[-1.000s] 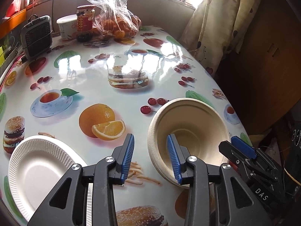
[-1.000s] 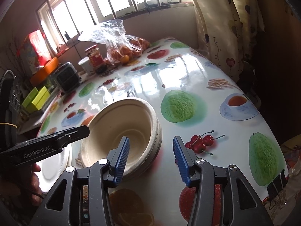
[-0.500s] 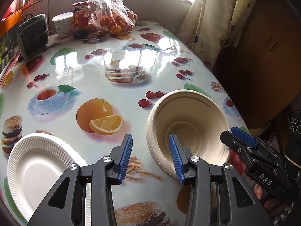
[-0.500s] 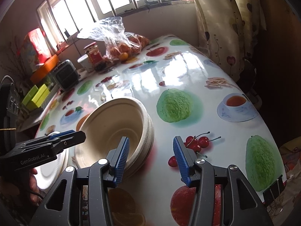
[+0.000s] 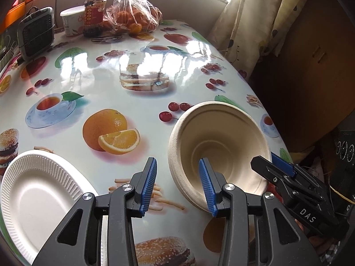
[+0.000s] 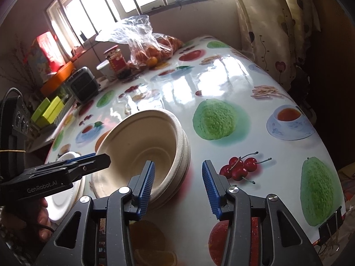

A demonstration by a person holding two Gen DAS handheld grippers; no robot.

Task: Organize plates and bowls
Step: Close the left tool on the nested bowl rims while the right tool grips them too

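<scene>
Glossy oilcloth printed with oranges, cherries, teacups and burgers covers the table (image 5: 93,71) we are working over. Our left gripper (image 5: 177,186) is spread wide, its right blue pad inside the near-left rim of the beige bowls (image 5: 218,148), its left pad outside over the cloth; whether either touches the rim we cannot tell. Our right gripper (image 6: 177,186) is also spread wide, its left pad reaching over the near rim into the same beige bowls (image 6: 142,150) and its right pad outside by printed cherries. These bowls are a nested stack, seen as layered rims in the right wrist view, tilted, close to the table's near right edge. Left of them, at the near left edge, lies a white paper plate (image 5: 40,197) with a ribbed rim. Along the far edge stand a small black heater (image 5: 36,33), a white tub (image 5: 72,22), a red-labelled jar (image 5: 95,14) and a clear bag of oranges (image 5: 133,15).
</scene>
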